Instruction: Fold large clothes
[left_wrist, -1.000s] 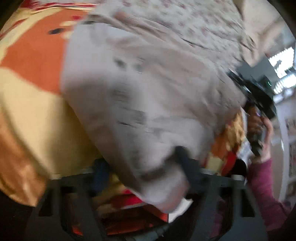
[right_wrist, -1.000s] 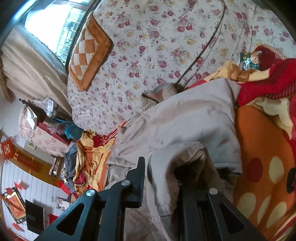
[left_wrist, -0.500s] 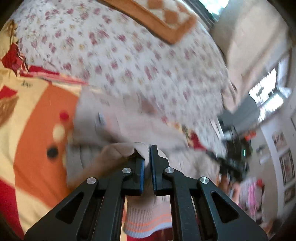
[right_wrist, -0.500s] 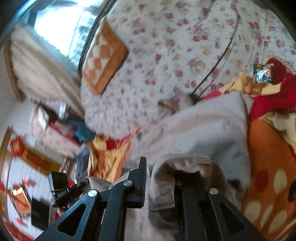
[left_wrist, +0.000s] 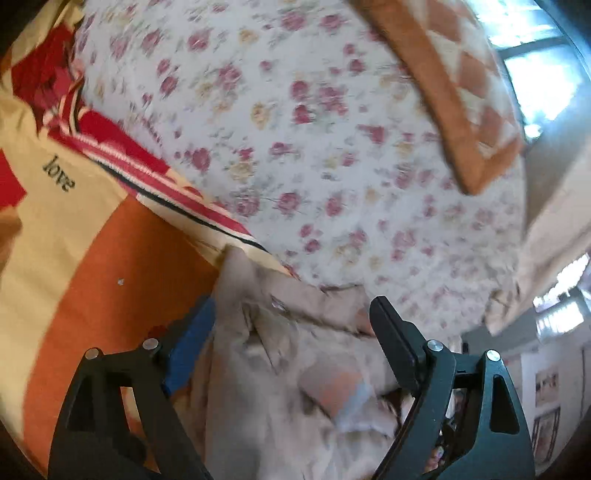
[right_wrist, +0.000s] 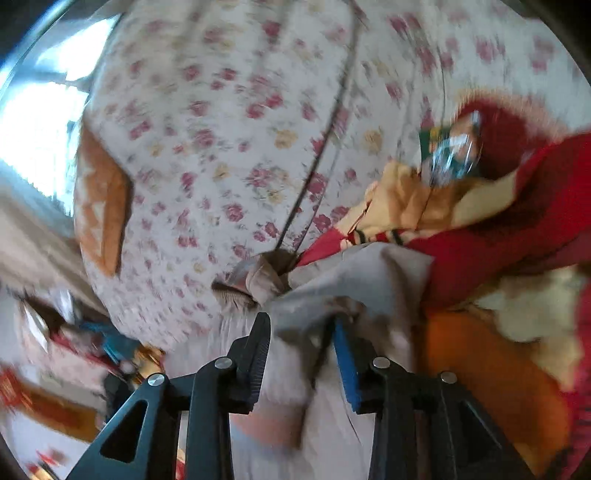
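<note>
A large beige garment (left_wrist: 295, 369) lies crumpled on an orange, yellow and red blanket (left_wrist: 92, 258), against a floral-covered sofa back (left_wrist: 314, 147). My left gripper (left_wrist: 291, 325) is open wide, its jaws on either side of the cloth and holding nothing. In the right wrist view the same garment (right_wrist: 354, 280) bunches up between the jaws of my right gripper (right_wrist: 301, 336), which stand apart; the cloth drapes over them and whether they pinch it is unclear. A ribbed cuff (right_wrist: 251, 280) pokes out behind.
An orange checked cushion (left_wrist: 454, 92) rests on the floral cover, also seen in the right wrist view (right_wrist: 103, 221). A small packet (right_wrist: 450, 147) lies on the red blanket (right_wrist: 517, 229). Cluttered room and floor show at lower left (right_wrist: 55, 369).
My left gripper was shut on the garment half a second ago and has opened, letting it drop. My right gripper's jaws have opened wider, and both views swung with motion blur.
</note>
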